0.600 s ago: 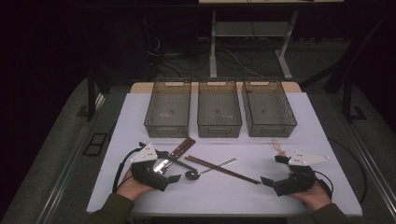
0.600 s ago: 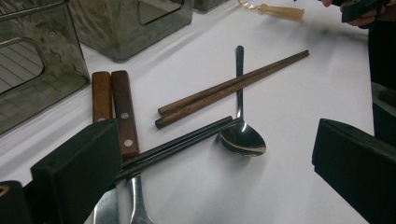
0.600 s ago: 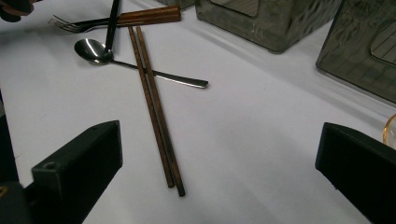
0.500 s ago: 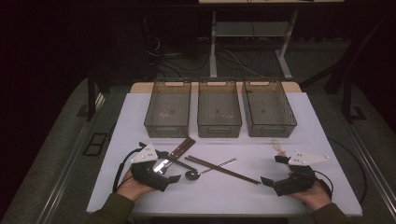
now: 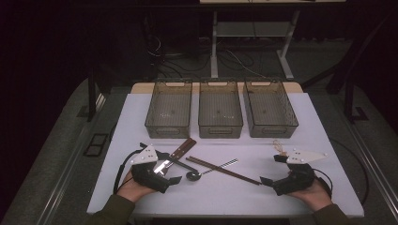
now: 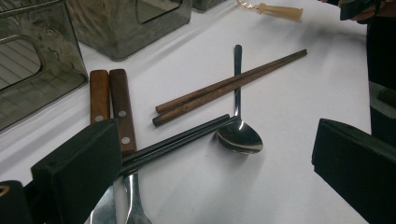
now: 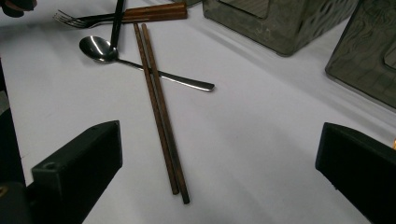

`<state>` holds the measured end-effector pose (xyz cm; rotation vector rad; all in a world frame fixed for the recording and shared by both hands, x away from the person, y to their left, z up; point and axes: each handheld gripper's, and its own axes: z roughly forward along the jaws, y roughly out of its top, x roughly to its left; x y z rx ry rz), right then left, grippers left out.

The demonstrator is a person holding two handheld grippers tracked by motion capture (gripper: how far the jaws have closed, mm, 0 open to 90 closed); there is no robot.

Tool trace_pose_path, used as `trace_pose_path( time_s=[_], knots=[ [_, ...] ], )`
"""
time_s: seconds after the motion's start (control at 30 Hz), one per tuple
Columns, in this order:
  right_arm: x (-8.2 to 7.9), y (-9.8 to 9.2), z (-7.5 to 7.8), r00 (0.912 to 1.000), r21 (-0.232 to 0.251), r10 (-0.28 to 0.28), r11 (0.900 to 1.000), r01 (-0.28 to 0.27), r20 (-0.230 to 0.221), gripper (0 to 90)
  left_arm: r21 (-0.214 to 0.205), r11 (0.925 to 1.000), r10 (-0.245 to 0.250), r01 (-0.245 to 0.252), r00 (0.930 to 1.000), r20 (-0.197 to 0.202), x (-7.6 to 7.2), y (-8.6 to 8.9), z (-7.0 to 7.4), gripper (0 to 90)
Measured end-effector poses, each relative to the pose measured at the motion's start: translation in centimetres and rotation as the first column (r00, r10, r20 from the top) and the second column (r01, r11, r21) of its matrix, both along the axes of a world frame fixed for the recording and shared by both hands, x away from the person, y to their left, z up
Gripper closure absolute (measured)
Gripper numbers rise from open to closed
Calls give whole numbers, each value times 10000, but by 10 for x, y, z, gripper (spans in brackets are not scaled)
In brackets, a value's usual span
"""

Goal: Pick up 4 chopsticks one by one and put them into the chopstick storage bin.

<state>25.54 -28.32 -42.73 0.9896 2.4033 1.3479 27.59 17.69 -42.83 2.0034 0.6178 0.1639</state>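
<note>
Surface: white table (image 5: 300, 117), centre frame, lit.
Room: dark floor, seen around.
Left gripper (image 5: 162, 171): jaws spread, nothing held.
Right gripper (image 5: 272, 169): jaws spread, nothing held.

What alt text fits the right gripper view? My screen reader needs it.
The right gripper hovers open over a pair of brown wooden chopsticks that cross a steel spoon on the white table; a fork and grey bins lie beyond.

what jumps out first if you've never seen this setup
A crossed heap of cutlery lies at the table's near middle: brown chopsticks over a spoon, beside wooden-handled pieces. Behind stand three grey bins in a row. An open left gripper and right gripper flank the heap.
</note>
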Motion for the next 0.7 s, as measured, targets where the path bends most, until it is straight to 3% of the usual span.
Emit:
trace_pose_path(
  time_s=[0.7],
  knots=[
    [10, 11, 6, 9997, 244, 247, 9994, -248, 49, 4, -74, 9999, -89, 89, 9999, -56, 0, -2, 0, 8]
  ],
)
